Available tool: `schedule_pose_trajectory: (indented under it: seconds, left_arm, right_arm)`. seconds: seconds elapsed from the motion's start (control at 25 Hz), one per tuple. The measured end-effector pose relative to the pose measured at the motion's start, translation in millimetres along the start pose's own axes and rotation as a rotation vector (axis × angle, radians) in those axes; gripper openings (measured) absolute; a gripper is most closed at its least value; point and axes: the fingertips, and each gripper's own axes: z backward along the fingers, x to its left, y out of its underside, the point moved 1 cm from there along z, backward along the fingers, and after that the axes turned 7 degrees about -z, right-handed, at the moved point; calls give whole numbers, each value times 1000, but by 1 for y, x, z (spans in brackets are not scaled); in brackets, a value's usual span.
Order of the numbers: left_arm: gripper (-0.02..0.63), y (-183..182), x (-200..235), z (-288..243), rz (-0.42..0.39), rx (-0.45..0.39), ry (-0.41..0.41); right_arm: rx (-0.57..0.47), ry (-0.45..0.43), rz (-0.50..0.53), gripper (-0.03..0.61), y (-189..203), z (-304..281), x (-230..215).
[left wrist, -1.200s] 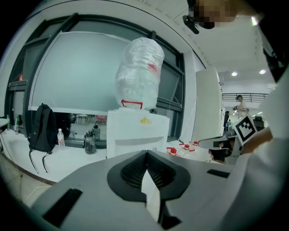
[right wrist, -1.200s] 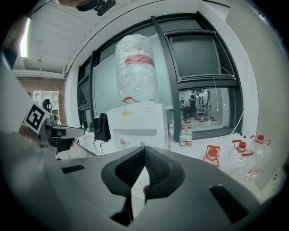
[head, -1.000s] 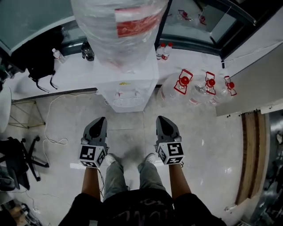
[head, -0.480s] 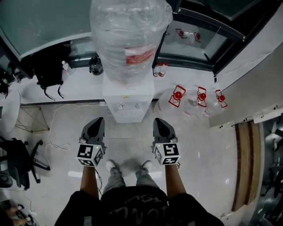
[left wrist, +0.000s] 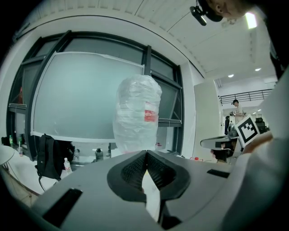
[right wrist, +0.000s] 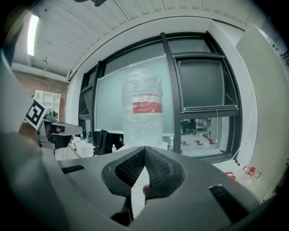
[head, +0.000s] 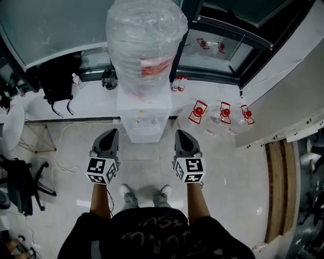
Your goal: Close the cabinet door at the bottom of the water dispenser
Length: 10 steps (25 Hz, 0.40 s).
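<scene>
Pale, glossy tiled floor bounded by a white sill beneath large dark-framed windows; the left pane is frosted. A black bag and small bottles rest on the sill. Three clear jugs with red caps lie along the right wall. A black office chair stands at far left, a wooden strip at right. The ribbed white ceiling carries a strip light.

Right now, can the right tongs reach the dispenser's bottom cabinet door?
Probably, after stooping: the right tongs, shut and empty, face the water dispenser with nothing seen between them. The door itself is hidden.
</scene>
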Motion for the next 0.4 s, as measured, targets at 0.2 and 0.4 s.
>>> schedule_pose_trajectory:
  seconds: [0.2,0.4]
  left_arm:
    - [14,-11,1,5,1,-21,-1]
    - [14,-19,3,12,-15,-29,-1]
  right_arm:
    - [-16,7,7,12,-9,5,-1]
    - [-31,7,11,12,-15,12,5]
